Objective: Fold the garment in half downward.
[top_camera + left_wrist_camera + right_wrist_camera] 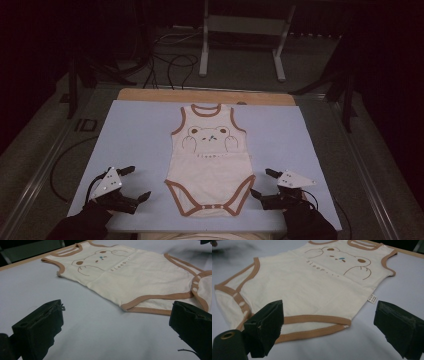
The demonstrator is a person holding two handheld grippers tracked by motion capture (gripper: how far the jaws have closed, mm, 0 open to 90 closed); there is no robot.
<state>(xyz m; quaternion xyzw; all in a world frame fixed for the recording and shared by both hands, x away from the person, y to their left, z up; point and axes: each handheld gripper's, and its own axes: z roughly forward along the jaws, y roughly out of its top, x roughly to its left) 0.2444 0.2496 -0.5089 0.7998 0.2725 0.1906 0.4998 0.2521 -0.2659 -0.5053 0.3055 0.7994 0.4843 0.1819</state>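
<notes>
Now, with the bodysuit (209, 160) flat mid-mat between your grippers, the left gripper (134, 183) and right gripper (263, 183) both gape wide, empty; pinch each brown leg hem squarely, catching both layers, before you lift.

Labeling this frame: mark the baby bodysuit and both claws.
baby bodysuit (210, 175), high view, plain lower front.
left claw (134, 183), high view, midway between its fingertips.
right claw (261, 182), high view, midway between its fingertips.
</notes>
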